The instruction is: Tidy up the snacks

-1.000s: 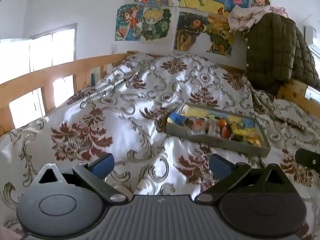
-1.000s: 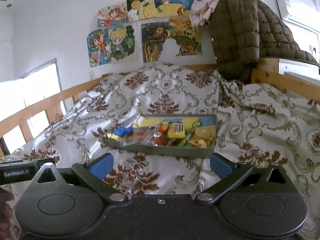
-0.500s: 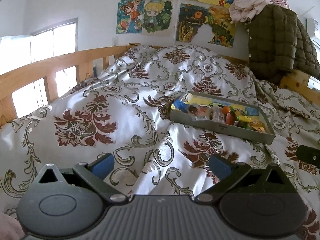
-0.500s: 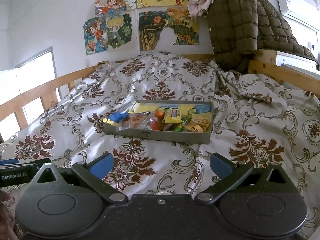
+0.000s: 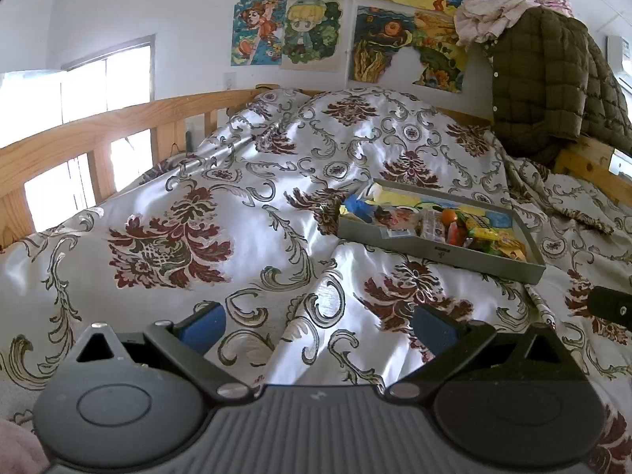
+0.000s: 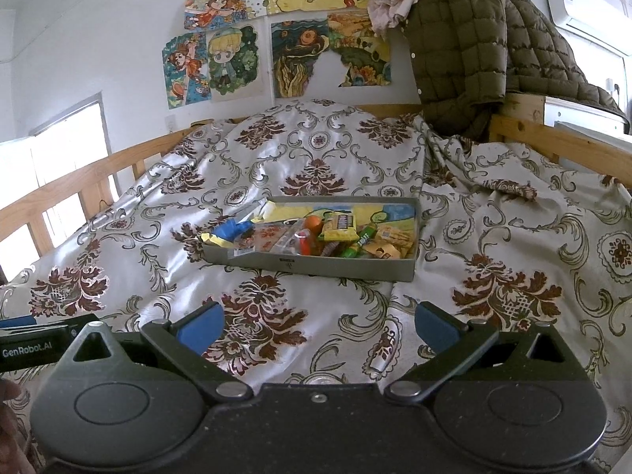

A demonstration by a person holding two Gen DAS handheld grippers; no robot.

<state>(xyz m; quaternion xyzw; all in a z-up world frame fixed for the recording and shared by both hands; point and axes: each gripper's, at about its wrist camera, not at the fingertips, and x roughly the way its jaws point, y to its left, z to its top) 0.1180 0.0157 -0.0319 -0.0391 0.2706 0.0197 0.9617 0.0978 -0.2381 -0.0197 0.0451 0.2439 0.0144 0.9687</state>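
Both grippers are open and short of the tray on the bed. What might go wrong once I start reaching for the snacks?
The shallow grey tray sits on a rumpled floral satin quilt, not a firm surface, so pressing down may tip it. The blue and yellow wrapper already overhangs the tray's left rim and might slip out. The wrapped snacks lie heaped and overlapping, so the open right gripper may pinch two.

A floral bedspread (image 6: 316, 166) covers the wooden-railed bed, with drawings (image 6: 221, 59) and a quilted jacket (image 6: 474, 39) behind.

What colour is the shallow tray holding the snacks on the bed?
Grey, the shallow rectangular tray; clearest in the right wrist view.
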